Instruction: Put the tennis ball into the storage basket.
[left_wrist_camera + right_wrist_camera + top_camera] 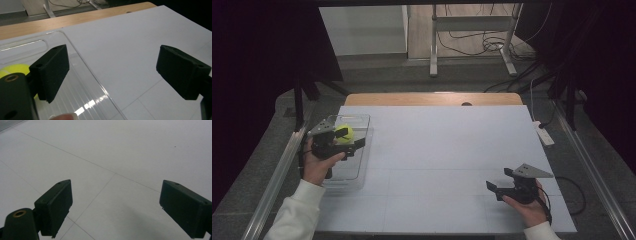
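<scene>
A yellow tennis ball (346,135) lies inside a clear plastic bin (363,121) at the table's left side. My left gripper (351,138) hovers over the bin's right part, held in a hand, with its jaws open and nothing between them. In the left gripper view the ball (15,69) peeks out behind the left jaw, down in the bin (83,63), and the left gripper (112,66) straddles the bin's wall. My right gripper (498,179) rests low at the table's front right, open over bare white surface; in the right gripper view the right gripper (115,197) has nothing between its jaws.
The white table top (442,150) has a wooden strip (432,98) along its far edge. A white power strip (544,134) lies at the right edge. Metal rails run down both sides, with stands and cables on the floor beyond.
</scene>
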Demonstrator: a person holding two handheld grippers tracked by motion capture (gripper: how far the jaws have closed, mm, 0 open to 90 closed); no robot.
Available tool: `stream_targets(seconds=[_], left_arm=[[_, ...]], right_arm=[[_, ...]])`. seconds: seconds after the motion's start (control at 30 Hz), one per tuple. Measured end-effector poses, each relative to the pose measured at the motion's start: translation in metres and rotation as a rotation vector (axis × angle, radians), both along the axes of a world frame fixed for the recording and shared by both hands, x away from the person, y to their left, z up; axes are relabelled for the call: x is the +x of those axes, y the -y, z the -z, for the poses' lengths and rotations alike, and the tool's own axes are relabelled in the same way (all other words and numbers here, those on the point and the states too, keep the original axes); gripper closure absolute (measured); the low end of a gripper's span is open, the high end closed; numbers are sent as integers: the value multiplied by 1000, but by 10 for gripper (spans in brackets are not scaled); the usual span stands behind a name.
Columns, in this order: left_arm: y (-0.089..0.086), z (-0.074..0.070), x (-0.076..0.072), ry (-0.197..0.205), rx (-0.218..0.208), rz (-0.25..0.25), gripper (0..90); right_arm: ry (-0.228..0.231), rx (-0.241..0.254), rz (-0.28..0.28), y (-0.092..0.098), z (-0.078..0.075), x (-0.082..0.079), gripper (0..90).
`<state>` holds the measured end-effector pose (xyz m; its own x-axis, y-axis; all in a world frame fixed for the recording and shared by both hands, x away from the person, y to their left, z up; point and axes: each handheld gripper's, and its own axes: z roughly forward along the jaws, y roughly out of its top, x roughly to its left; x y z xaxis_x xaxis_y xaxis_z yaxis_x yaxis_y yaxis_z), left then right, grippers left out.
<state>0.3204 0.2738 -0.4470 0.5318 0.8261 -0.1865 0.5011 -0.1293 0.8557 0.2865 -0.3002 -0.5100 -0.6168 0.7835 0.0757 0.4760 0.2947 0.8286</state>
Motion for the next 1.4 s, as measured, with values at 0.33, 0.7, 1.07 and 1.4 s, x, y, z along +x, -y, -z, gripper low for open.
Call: stream_targets(seconds=[0.33, 0.7, 1.07, 1.4], left_arm=[[17, 4, -29, 21, 11, 65, 118], [27, 12, -53, 18, 8, 106, 118], [34, 22, -76, 6, 5, 131, 115], [33, 43, -83, -31, 27, 124, 116]], right_arm=[[1, 3, 0, 0, 0, -1, 112], [0, 3, 0, 0, 0, -1, 113], [4, 6, -1, 0, -1, -2, 112], [7, 9, -5, 0, -1, -3, 113]])
